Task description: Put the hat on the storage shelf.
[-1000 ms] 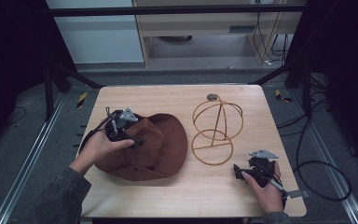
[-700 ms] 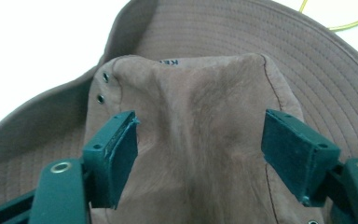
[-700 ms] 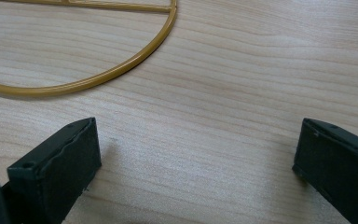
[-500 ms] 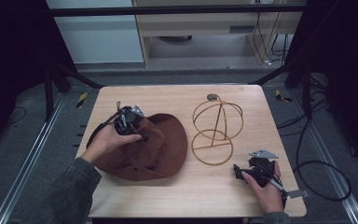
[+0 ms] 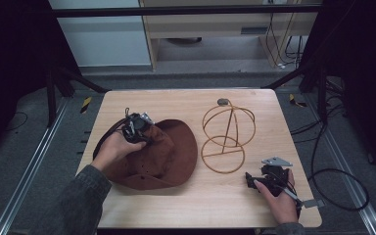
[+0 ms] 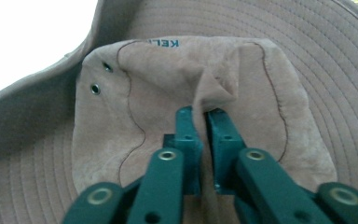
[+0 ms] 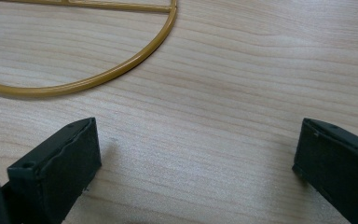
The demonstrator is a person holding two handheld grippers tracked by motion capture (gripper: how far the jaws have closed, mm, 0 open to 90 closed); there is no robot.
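Observation:
A brown suede hat [image 5: 166, 152] lies on the left half of the wooden table [image 5: 196, 205]. My left gripper [image 5: 144, 131] sits on its crown; its jaws have just been closing and now pinch a fold of the crown [image 6: 204, 100] in the left gripper view [image 6: 200, 112]. To the hat's right stands a gold wire hat stand [image 5: 227, 134]. My right gripper [image 5: 250, 180] rests low at the table's front right, jaws wide open, with bare wood between them [image 7: 196, 154] and the stand's base ring [image 7: 121, 65] just ahead.
The table's front edge runs close behind the right hand. Dark frame posts and cables [image 5: 333, 171] flank the table on the floor. A pale cabinet [image 5: 103, 44] stands beyond the far edge.
The left gripper has shifted slightly toward the hat's crown top and its jaws have closed onto a fold of suede. The right gripper has stayed still.

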